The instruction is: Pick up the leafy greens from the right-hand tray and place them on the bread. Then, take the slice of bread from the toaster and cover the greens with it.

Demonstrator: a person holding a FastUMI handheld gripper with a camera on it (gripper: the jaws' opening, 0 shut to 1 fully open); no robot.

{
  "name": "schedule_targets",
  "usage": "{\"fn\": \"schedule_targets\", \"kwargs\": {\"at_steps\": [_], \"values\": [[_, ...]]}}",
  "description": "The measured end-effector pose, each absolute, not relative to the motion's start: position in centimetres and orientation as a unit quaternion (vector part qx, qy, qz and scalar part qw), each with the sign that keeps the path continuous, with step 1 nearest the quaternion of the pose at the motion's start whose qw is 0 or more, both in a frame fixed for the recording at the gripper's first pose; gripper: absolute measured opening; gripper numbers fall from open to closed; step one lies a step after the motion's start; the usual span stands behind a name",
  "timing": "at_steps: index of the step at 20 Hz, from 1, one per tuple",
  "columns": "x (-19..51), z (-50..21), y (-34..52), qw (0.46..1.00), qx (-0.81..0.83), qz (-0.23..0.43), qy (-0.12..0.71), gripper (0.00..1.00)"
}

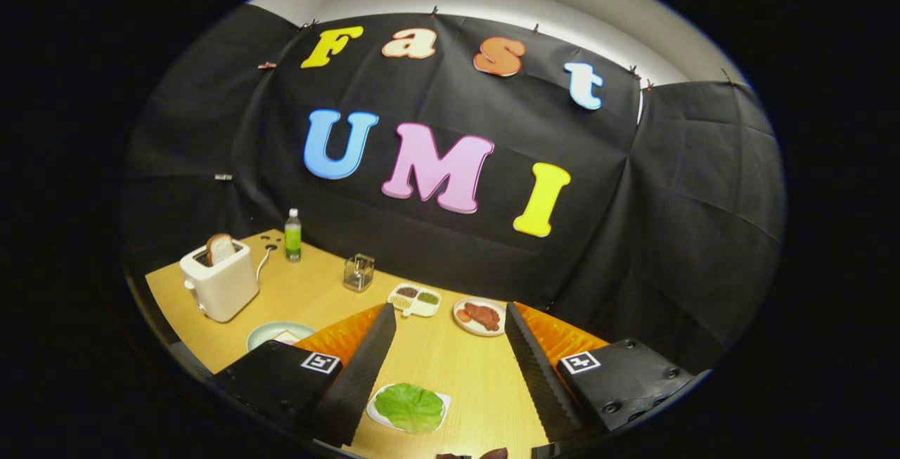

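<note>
A green lettuce leaf (409,407) lies on a small white tray (441,401) on the wooden table, low between my two fingers, near their base. My gripper (448,315) is open and holds nothing; it hovers above the table. A white toaster (221,281) stands well off to the left, with a bread slice (220,248) sticking up out of its slot. Just left of my left finger (365,364) sits a pale round plate (271,332) with a piece of bread (287,337) on it, partly hidden by the finger's mount.
Beyond the fingertips a white plate of reddish meat (481,315) and a divided dish of condiments (415,299) sit near the back wall. A glass jar (358,272) and a green bottle (292,235) stand further left. The toaster's cord (264,259) trails behind it.
</note>
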State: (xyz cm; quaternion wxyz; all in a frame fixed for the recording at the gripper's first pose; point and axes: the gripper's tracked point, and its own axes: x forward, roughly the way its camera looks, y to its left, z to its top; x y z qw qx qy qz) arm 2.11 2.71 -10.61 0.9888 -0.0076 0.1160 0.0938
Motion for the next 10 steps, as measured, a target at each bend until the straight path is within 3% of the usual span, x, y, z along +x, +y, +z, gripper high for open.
{"fn": "schedule_targets", "kwargs": {"at_steps": [9, 10], "values": [[1.3, -27.4, 5.4, 0.941, -0.03, 0.193, 0.278, 0.95], [1.2, -29.3, 5.8, 0.933, -0.035, 0.203, 0.296, 0.89]]}}
